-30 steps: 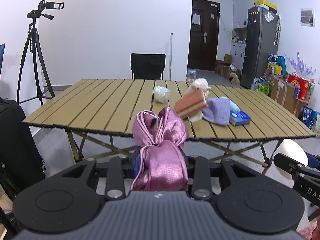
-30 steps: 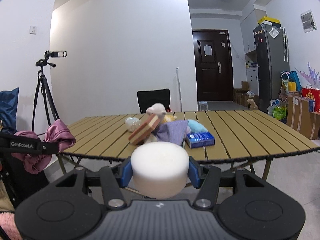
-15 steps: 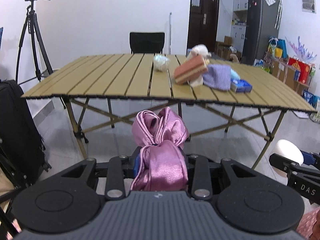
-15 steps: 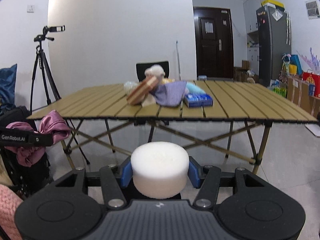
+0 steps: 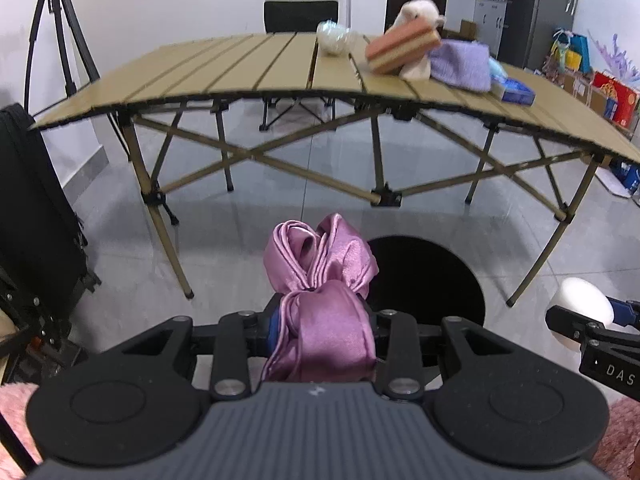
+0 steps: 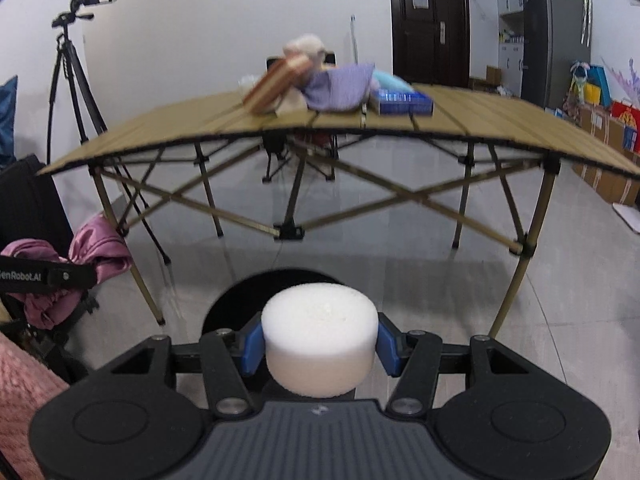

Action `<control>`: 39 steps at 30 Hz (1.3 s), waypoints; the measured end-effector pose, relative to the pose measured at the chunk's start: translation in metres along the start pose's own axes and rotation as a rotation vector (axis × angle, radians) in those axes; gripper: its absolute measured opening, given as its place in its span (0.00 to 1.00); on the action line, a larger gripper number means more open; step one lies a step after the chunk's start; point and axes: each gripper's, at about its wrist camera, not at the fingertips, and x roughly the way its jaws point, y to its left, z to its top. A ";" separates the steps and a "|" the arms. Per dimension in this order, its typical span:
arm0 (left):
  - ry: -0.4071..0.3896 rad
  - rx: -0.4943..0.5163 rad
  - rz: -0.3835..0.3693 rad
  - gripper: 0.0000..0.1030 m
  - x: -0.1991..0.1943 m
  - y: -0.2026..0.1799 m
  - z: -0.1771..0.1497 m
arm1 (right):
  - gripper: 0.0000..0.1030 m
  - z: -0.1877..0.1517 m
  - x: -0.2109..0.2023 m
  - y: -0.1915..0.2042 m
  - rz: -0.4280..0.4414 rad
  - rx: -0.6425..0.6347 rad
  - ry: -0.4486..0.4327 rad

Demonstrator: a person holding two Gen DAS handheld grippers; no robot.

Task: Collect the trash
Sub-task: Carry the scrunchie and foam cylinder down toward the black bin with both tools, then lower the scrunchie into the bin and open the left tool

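I hold two grippers above one round black bin [image 5: 448, 280] on the floor: my left gripper [image 5: 320, 320], marked "GenRobot.AI", is clamped tight on one bunched pink satin cloth [image 5: 320, 300], and my right gripper [image 6: 320, 346], lettered "DAS", is closed about halfway on one white foam puck [image 6: 320, 340]. Beyond them, one slatted folding table [image 5: 240, 68] carries one striped sponge block [image 5: 400, 48], one plush toy [image 5: 420, 12], one purple cloth [image 5: 460, 64] and one blue box [image 5: 516, 94] toward its far right corner.

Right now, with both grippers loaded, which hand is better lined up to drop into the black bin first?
Right, probably. The white foam puck in the right gripper sits centred before the black bin opening, while the left gripper's pink cloth hangs at the bin's left edge.
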 end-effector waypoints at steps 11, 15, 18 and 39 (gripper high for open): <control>0.129 -0.008 0.009 0.33 0.045 0.006 -0.013 | 0.53 -0.023 0.033 -0.011 -0.038 0.014 0.107; 0.174 -0.021 0.023 0.33 0.059 0.010 -0.016 | 0.53 -0.026 0.041 -0.017 -0.054 0.035 0.128; 0.212 -0.029 0.033 0.33 0.070 0.013 -0.017 | 0.53 -0.027 0.047 -0.023 -0.060 0.050 0.142; 0.297 0.001 0.046 0.33 0.111 -0.011 -0.002 | 0.53 -0.031 0.086 -0.066 -0.108 0.160 0.203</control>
